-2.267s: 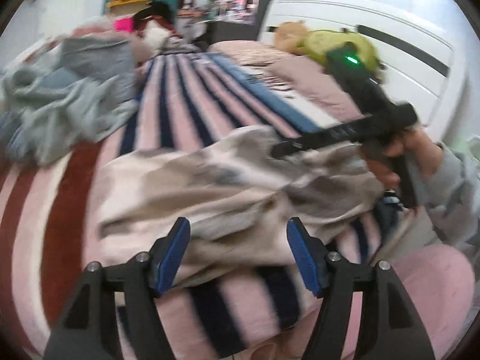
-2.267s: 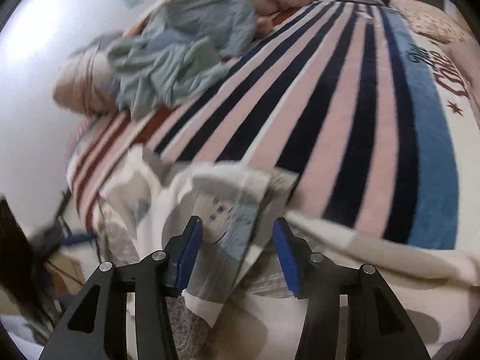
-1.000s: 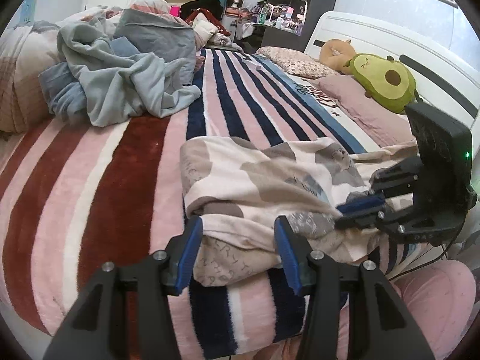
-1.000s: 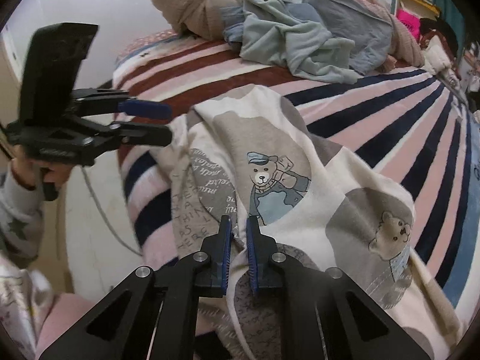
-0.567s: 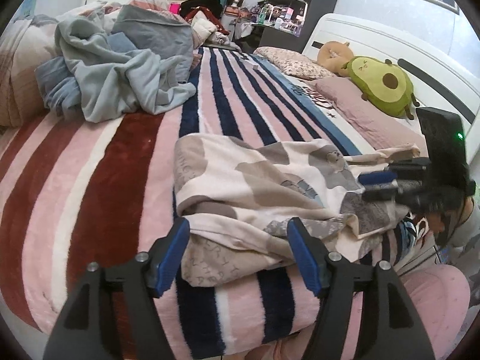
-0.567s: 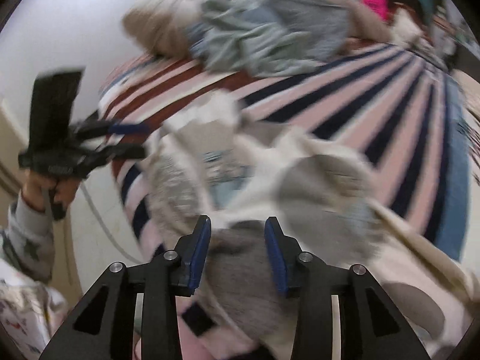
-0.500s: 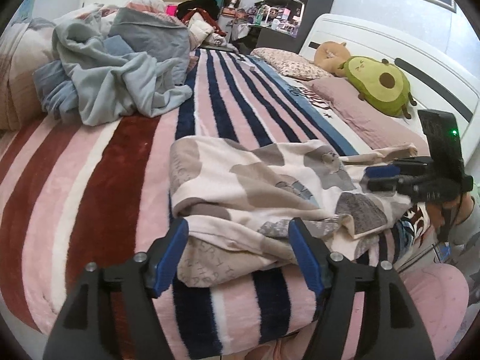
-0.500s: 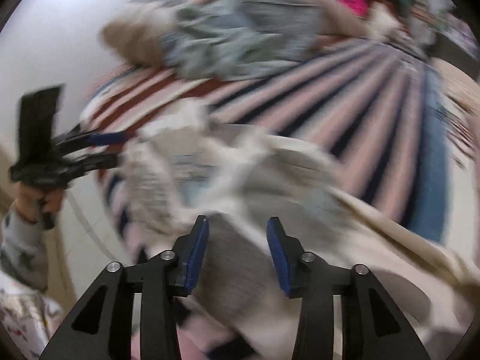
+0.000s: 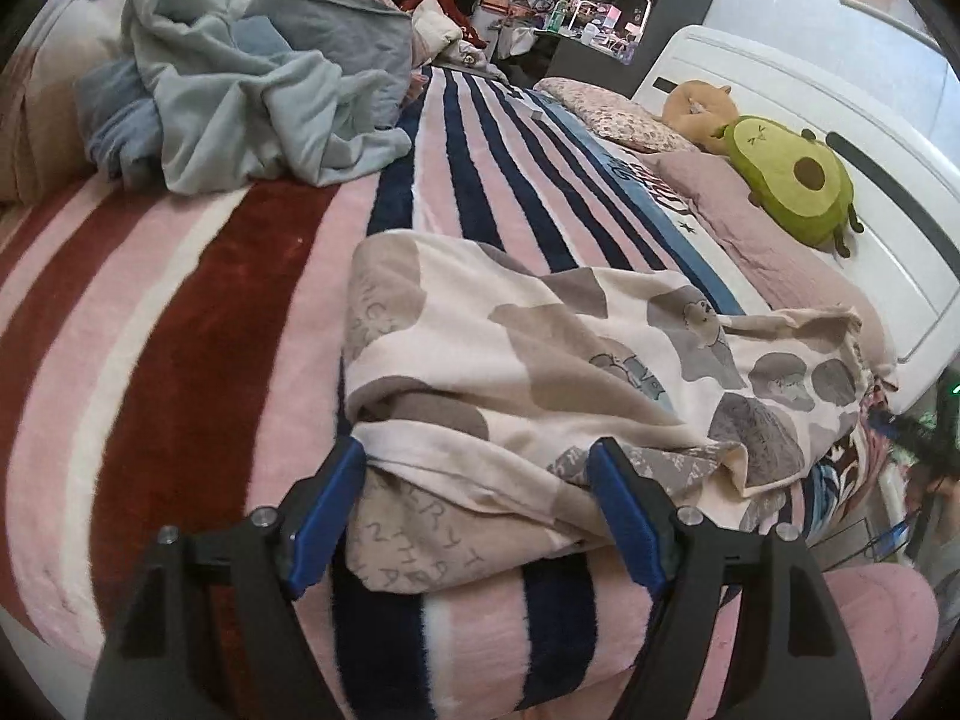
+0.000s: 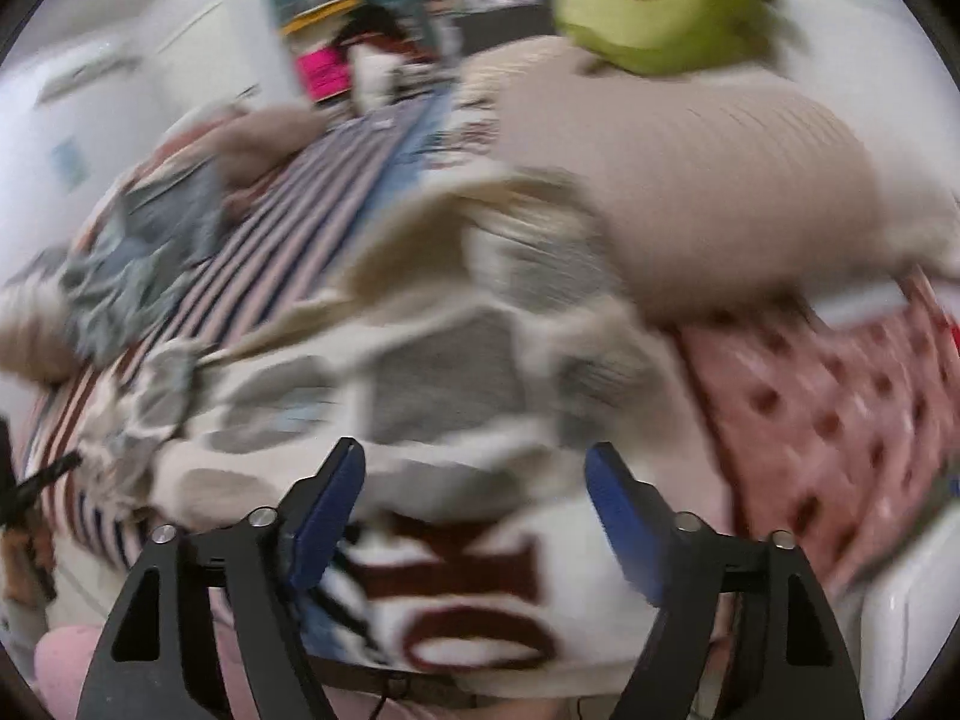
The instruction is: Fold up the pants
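One pants (image 9: 540,372) bundle on the blanket (image 9: 180,330); two grippers, left gripper (image 9: 477,498) and right gripper (image 10: 474,498), gape empty.

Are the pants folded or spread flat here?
Folded over, loosely: the pants lie doubled on the striped blanket, upper layer rumpled over the lower edge.

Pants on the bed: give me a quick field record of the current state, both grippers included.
pants: bear-print pants, folded over in rumpled layers, lying on the striped blanket near the bed's front edge
left hand-held gripper: open, fingers either side of the near pants edge, not clamped
right hand-held gripper: open, holding nothing, pants ahead of it; view motion-blurred
clutter: grey-blue clothes pile at far left of the bed
pillow area: avocado plush by the headboard
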`<control>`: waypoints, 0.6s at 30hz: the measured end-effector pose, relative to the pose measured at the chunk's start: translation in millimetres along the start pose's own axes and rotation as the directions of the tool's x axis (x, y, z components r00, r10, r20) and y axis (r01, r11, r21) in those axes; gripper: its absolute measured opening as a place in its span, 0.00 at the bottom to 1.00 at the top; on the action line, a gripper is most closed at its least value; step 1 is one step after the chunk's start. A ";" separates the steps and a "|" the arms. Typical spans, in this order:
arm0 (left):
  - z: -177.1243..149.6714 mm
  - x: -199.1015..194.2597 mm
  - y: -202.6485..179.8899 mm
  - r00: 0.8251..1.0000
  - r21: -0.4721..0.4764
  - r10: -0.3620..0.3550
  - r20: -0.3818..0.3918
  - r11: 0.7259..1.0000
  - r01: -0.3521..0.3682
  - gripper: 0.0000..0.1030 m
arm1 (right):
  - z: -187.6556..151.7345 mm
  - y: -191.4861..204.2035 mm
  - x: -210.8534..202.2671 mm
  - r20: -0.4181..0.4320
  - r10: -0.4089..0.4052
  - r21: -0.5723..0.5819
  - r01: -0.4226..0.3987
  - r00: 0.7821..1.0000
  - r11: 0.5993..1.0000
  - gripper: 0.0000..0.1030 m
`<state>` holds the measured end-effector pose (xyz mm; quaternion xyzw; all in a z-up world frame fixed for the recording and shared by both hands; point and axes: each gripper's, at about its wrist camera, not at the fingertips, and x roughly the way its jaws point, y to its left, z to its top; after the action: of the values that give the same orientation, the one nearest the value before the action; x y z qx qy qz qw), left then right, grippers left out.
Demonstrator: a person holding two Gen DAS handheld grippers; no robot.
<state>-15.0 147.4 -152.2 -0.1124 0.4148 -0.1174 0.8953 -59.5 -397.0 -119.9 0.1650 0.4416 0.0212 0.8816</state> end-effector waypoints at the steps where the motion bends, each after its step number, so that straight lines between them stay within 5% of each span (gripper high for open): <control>1: -0.5 2.6 -0.1 1.000 -0.006 -0.011 -0.005 1.000 0.011 0.75 | -3.4 -6.8 7.0 -0.011 0.021 0.027 -0.021 1.000 0.999 0.73; 8: 1.3 12.9 -2.0 0.999 -0.033 -0.021 -0.024 0.999 0.020 0.75 | 11.8 -12.0 44.4 0.079 0.223 0.141 -0.233 0.972 0.962 0.71; 9: 2.2 13.6 -3.2 0.999 -0.034 -0.026 -0.026 0.999 0.025 0.75 | 14.9 -10.5 49.1 0.081 0.217 0.150 -0.227 0.973 0.962 0.67; 11: 3.1 15.5 -6.6 0.999 -0.026 -0.023 -0.032 0.999 0.022 0.75 | 21.9 -1.5 60.1 0.062 0.138 0.147 -0.146 0.989 0.978 0.16; 18: 5.0 23.0 -39.4 0.997 0.029 -0.072 -0.038 0.997 0.073 0.75 | 33.0 -3.1 27.5 0.152 0.067 0.158 -0.092 0.986 0.983 0.06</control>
<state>-1.3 103.6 -153.8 -0.1117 0.4252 -0.1579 0.8842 -17.1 -403.9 -123.8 0.2560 0.3693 0.0077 0.8933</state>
